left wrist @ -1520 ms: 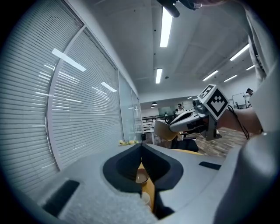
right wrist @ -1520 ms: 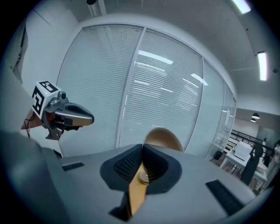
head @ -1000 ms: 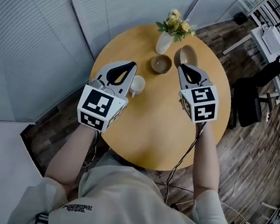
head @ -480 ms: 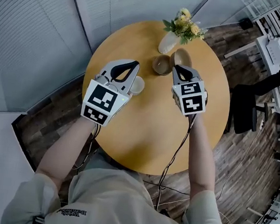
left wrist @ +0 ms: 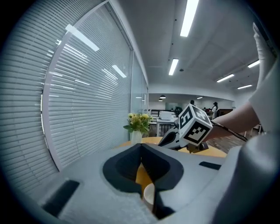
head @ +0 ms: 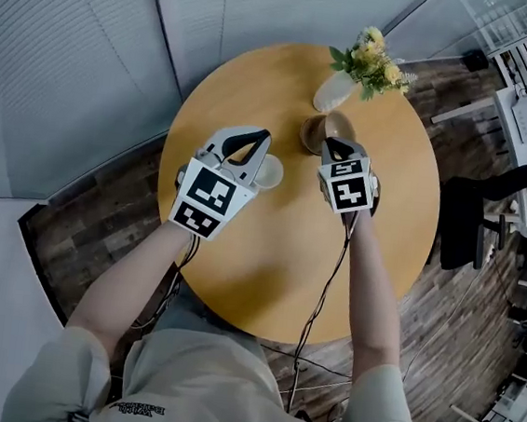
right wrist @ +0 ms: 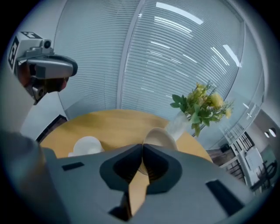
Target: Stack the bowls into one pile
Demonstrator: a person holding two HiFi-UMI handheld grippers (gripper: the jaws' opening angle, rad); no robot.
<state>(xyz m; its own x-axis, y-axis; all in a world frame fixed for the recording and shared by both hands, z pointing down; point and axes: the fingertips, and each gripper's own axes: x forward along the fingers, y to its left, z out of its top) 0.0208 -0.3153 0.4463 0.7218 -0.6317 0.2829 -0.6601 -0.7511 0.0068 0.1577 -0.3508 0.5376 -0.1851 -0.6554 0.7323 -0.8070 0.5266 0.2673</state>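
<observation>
Your right tongs [head: 331,148] are clamped on the near rim of the beige bowl [right wrist: 158,136], which hangs tilted just past their tips. The brown bowl [head: 309,133] sits on the table [head: 268,253] just below and slightly left of those tips, so this looks like the moment to seat one in the other. Level the beige bowl first and centre it over the brown one. Lower it until it settles inside, and only then let the jaws part. If you release it on a tilt, it would likely ride up on the brown rim or skid toward the vase [head: 333,92], which stands close beyond the tips. Your left tongs [head: 262,140] are closed with nothing between the jaws. The small white bowl [head: 270,170] rests on the table just to the right of them, partly under their tips, and it seems next for the pile. By count there are three bowls (one beige, one brown, one white), one vase of flowers [head: 373,62], and two tongs.
</observation>
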